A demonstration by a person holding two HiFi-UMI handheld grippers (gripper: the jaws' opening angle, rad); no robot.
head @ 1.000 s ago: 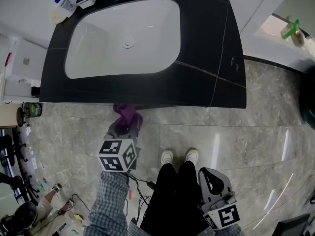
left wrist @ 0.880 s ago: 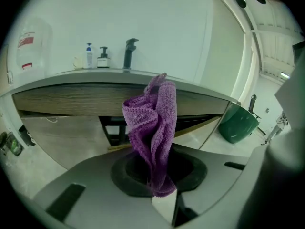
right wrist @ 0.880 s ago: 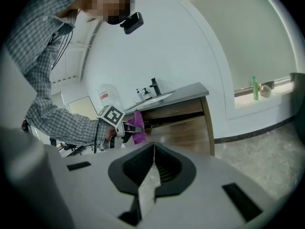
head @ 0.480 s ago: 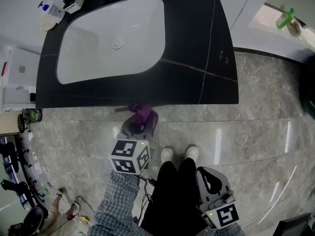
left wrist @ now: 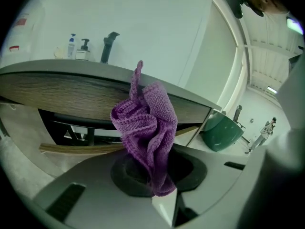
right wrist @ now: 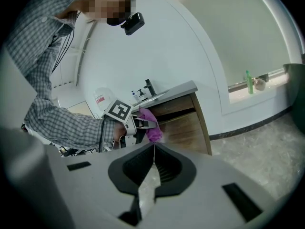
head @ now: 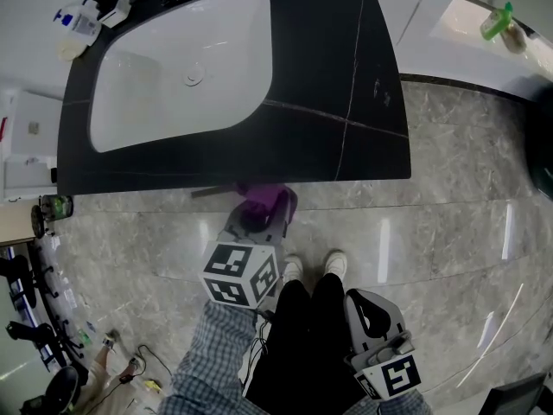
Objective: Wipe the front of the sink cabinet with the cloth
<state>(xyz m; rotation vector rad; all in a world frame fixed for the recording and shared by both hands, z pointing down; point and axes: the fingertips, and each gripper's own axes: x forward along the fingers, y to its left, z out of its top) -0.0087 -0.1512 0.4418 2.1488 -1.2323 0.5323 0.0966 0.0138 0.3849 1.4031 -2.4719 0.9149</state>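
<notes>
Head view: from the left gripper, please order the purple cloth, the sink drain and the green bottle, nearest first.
1. The purple cloth, clamped in the jaws of the left gripper.
2. The sink drain, in the basin, up and to the left.
3. The green bottle, on the ledge, far right.
</notes>
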